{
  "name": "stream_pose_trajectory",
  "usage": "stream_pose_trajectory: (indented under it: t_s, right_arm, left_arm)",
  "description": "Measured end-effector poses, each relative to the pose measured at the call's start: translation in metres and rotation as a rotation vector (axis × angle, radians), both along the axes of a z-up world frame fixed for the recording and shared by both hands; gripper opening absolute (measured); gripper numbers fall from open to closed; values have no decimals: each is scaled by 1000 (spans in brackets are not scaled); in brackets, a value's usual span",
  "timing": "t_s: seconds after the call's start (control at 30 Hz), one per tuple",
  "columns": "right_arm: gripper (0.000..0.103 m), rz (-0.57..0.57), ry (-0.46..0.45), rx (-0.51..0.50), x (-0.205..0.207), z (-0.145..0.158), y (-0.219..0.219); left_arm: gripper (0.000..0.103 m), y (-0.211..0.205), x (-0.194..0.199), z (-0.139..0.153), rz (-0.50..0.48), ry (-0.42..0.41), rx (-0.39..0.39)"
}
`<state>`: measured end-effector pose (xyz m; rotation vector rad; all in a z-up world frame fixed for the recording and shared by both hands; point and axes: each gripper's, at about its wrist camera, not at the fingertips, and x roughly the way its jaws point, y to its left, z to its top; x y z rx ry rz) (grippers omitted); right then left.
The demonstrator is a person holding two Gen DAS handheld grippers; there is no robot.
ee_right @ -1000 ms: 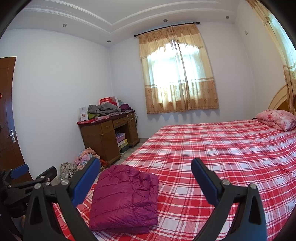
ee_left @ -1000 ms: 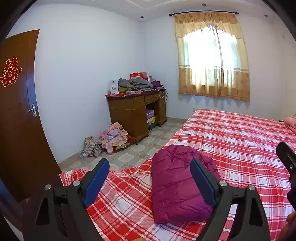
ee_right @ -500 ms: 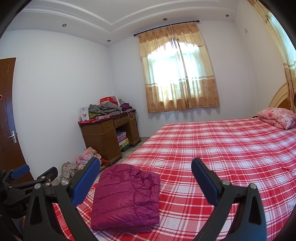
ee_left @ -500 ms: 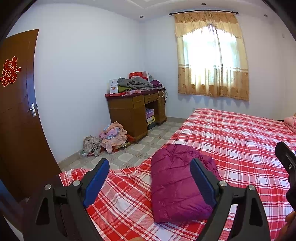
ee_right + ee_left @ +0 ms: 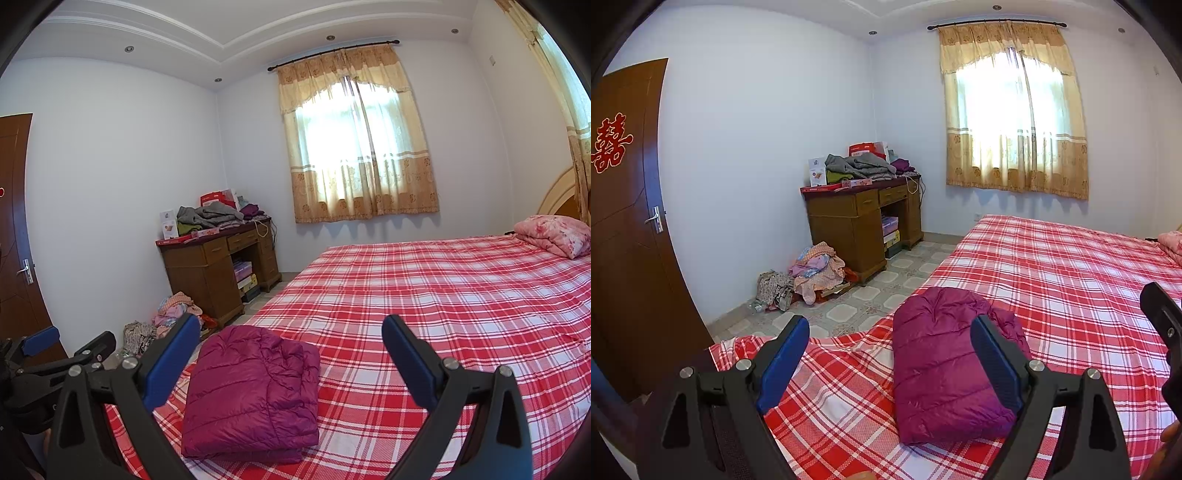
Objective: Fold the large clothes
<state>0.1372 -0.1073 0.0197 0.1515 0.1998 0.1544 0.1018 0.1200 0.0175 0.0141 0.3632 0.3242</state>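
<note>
Much of the scene was cut off or hard to read: the right fingertip of the left gripper point(image 5: 890, 354) covered part of the purple jacket point(image 5: 945, 362), the pink pillow point(image 5: 554, 234) showed only as a sliver at the right edge of the left wrist view, and the print on the white box point(image 5: 817, 171) and the red box point(image 5: 866, 148) on the wooden counter point(image 5: 857, 218) was too small to read. The heap of clothes point(image 5: 812, 269) on the tiled floor point(image 5: 886, 291) beside the counter was a jumble of pinks and florals that could not be told apart. The jacket was a quilted, puffy garment, folded into a compact rectangular bundle with stitched channels across it, and it lay flat on the red plaid sheet of the bed point(image 5: 443, 295) near the bed's left front corner. Both the left gripper and the right gripper point(image 5: 291, 347) stood wide with nothing between their blue pads, hanging above the near edge of the bed, clear of the jacket. On the brown door point(image 5: 624, 236) a red paper cutout point(image 5: 611, 142) of the double-happiness character 囍 could be read.
</note>
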Motion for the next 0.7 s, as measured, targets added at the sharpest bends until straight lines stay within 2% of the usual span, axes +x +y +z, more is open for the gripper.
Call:
stream_pose_trajectory:
  t_s: [0.53, 0.7]
  right_arm:
    - [101, 3, -8, -2, 1, -1, -2]
    - [101, 8, -13, -9, 1, -2, -5]
  left_arm:
    - [90, 0, -3, 4, 8, -28, 10]
    - [90, 4, 0, 3, 18, -18, -10]
